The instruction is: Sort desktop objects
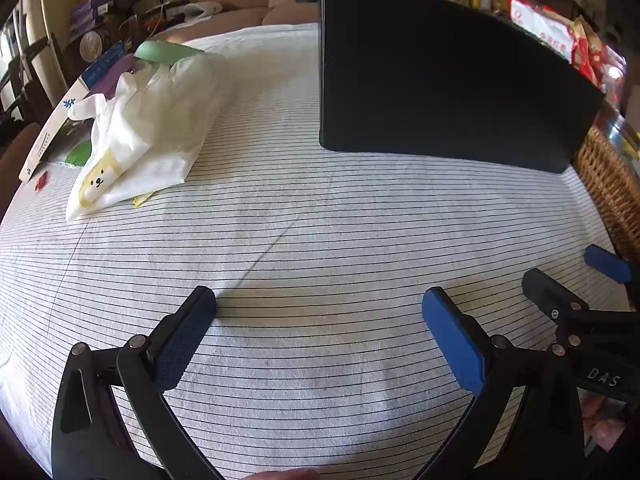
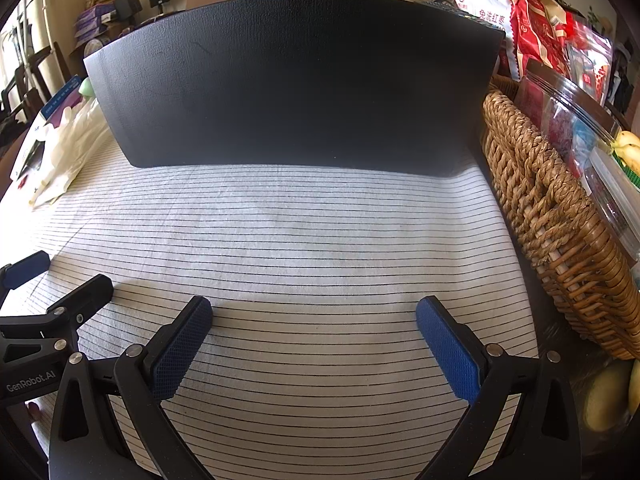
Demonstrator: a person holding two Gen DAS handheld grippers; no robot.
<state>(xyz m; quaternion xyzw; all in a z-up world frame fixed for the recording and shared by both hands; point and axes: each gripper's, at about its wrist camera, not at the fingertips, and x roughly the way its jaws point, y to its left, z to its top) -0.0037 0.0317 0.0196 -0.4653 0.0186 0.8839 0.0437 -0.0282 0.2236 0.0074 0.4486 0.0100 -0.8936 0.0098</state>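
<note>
At far right corner of the striped surface (image 2: 320,240) lies the black mat (image 2: 296,84), flat, prob light & floppy w/ grippy texture, so pinch its near edge; your left gripper (image 1: 319,304) & right gripper (image 2: 314,312) both hover w/ fingers apart, empty.

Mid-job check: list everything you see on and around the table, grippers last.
striped cloth: 1, white with black lines, covering the table
black mat: 1, black, far centre
gloves: a pile, white, far left
box: 1, white and purple, under the gloves
wicker basket: 1, tan, right edge
snack bags: several, red and white, behind the basket
left gripper: 1, black with blue pads, open
right gripper: 1, same, open
</note>
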